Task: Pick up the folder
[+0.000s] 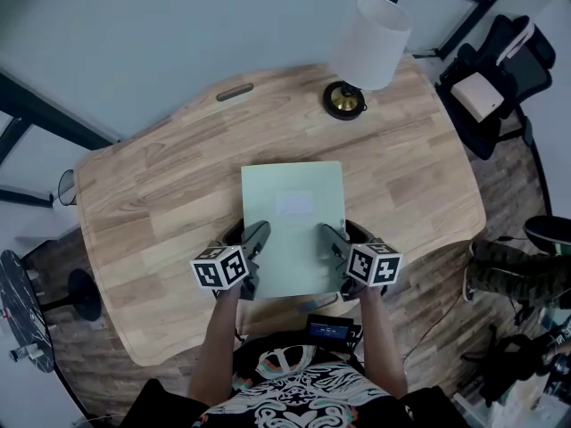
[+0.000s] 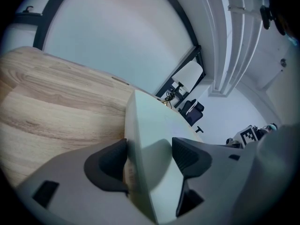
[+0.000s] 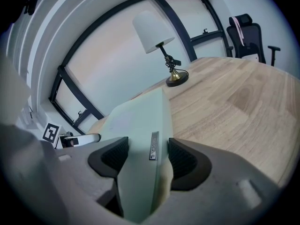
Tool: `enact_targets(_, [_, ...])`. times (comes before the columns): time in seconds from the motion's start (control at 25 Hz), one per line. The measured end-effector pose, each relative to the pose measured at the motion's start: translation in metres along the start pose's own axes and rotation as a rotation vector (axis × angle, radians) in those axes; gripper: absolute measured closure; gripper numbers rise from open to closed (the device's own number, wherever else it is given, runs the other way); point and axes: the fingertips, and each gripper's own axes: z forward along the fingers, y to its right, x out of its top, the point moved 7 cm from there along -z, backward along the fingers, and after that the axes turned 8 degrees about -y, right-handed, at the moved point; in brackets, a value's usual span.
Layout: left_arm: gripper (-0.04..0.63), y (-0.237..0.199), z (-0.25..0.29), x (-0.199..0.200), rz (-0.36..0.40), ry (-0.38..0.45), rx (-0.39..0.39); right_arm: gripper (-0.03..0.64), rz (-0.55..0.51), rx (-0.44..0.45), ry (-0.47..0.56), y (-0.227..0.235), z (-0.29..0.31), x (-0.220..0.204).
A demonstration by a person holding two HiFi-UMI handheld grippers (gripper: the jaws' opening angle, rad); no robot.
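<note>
I am gripping the folder point(image 1: 294, 217) at its near corners, left hand-held gripper point(image 1: 256, 242) and right hand-held gripper point(image 1: 332, 242) both clamped on it; its long axis is running away from me across the tabletop point(image 1: 152, 194).

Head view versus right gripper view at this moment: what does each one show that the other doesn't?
Only the head view: the whole outline of the folder, with the left gripper and right gripper at its two near corners, and the person's forearms. Only the right gripper view: that gripper's jaws pressed on the folder's edge from both sides, and a small metal strip on that edge. Both: the folder, the wooden desk and the white-shaded lamp.
</note>
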Motion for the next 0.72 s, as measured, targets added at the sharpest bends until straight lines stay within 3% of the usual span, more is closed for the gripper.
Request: enact_targets(0.72, [0.305, 0.028, -0.049, 0.025, 0.074, 0.14, -0.02, 0.353, -0.073, -0.006, 0.14, -0.044, -0.04, 0.015])
